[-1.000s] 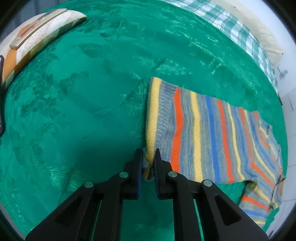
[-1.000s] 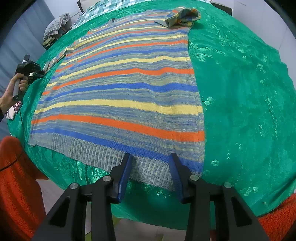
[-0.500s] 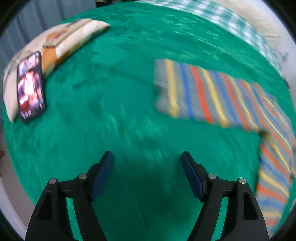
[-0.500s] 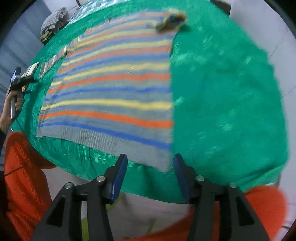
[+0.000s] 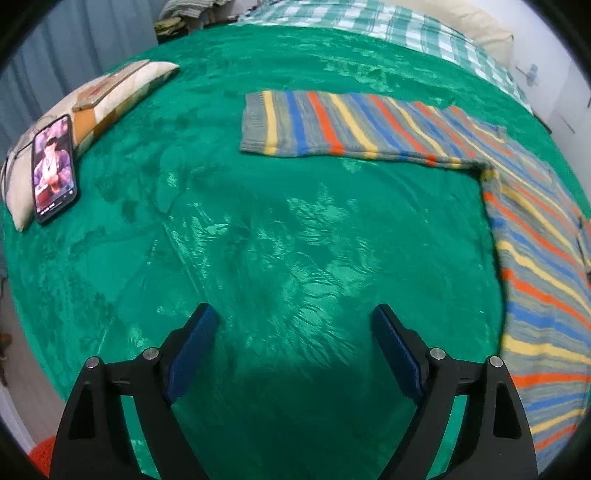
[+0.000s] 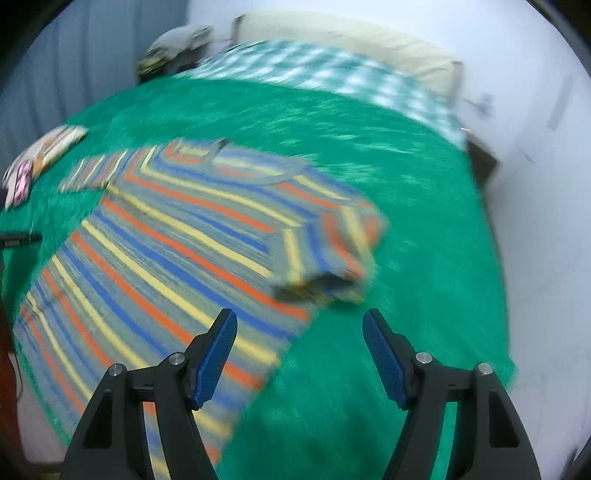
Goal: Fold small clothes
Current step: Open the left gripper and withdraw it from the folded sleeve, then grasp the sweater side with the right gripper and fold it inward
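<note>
A striped knit sweater [image 5: 535,236] in grey, blue, orange and yellow lies flat on a green bedspread [image 5: 258,229]. Its left sleeve [image 5: 332,127] stretches out flat, well ahead of my left gripper [image 5: 295,332], which is open and empty over bare bedspread. In the blurred right wrist view the sweater's body [image 6: 166,258] spreads to the left, and its right sleeve [image 6: 328,258] is bunched in a crumpled heap just ahead of my right gripper [image 6: 299,332], which is open and empty.
A patterned pillow [image 5: 122,92] with a lit phone [image 5: 53,168] on it lies at the bed's left edge. A green checked sheet [image 5: 388,26] and a cream pillow [image 5: 465,18] lie at the head. A white wall [image 6: 535,184] borders the right side.
My left gripper let go of the sleeve cuff, opened wide and drew back. My right gripper swung from the sweater's hem round to its right side, near the bunched sleeve.
</note>
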### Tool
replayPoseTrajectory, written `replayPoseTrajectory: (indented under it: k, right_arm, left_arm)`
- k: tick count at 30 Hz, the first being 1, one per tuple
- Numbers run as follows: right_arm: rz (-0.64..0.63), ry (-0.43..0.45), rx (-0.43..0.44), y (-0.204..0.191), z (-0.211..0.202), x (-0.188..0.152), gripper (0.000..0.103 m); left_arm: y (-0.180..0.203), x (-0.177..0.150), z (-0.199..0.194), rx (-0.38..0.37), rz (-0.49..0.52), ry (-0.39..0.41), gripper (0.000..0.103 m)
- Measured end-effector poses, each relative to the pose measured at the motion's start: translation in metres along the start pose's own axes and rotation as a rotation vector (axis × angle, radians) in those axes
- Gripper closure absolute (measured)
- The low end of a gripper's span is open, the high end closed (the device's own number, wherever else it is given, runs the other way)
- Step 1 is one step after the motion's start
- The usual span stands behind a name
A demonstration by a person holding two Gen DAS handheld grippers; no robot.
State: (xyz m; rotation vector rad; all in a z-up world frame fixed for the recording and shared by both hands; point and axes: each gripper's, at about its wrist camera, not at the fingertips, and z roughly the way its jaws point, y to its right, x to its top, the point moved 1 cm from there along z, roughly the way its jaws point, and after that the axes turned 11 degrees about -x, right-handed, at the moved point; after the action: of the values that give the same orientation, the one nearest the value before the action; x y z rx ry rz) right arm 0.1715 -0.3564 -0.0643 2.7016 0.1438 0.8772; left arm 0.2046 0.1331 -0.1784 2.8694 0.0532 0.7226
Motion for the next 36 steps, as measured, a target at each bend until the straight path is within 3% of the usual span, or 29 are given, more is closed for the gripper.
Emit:
replayPoseTrajectory:
  k: [2, 5, 6, 7, 8, 11, 16, 20, 25, 31, 36]
  right_arm:
    - [-0.099, -0.011, 0.000, -0.028, 0.032, 0.014, 0.034]
    - [-0.291, -0.037, -0.124, -0.058, 0.083, 0.019, 0.035]
    - [-0.301, -0.081, -0.148, -0.056, 0.101, 0.019, 0.050]
    - [-0.249, -0.131, -0.125, -0.044, 0.112, 0.020, 0.092]
    - [-0.159, -0.148, -0.114, -0.024, 0.113, 0.024, 0.099]
    - [0.188, -0.067, -0.088, 0.058, 0.083, 0.022, 0.099]
    - [0.756, -0.055, -0.141, 0.210, 0.040, -0.054, 0.099]
    - [1.007, -0.136, -0.135, 0.255, 0.044, -0.119, 0.099]
    - [1.180, -0.171, -0.139, 0.256, 0.051, -0.162, 0.099]
    - [1.203, -0.248, -0.194, 0.237, 0.063, -0.177, 0.100]
    - [1.107, -0.259, -0.230, 0.227, 0.070, -0.172, 0.099]
  left_arm:
    - [-0.001, 0.001, 0.006, -0.001, -0.021, -0.008, 0.015]
    - [-0.003, -0.001, 0.007, 0.004, -0.013, -0.005, 0.014]
    - [-0.003, -0.002, 0.007, 0.004, -0.010, -0.006, 0.014]
    - [-0.004, -0.002, 0.007, 0.003, -0.009, -0.006, 0.014]
    - [-0.005, -0.002, 0.007, -0.001, -0.010, -0.007, 0.014]
    - [-0.007, 0.000, 0.007, -0.018, -0.018, -0.011, 0.014]
    - [-0.009, 0.002, 0.008, -0.034, -0.042, -0.010, 0.014]
    - [-0.003, 0.000, 0.010, -0.013, -0.022, -0.005, 0.014]
    - [-0.003, -0.003, 0.009, -0.003, -0.014, 0.002, 0.014]
    - [-0.003, -0.005, 0.011, 0.008, 0.002, 0.002, 0.013]
    - [-0.004, -0.006, 0.011, 0.001, 0.005, -0.003, 0.013]
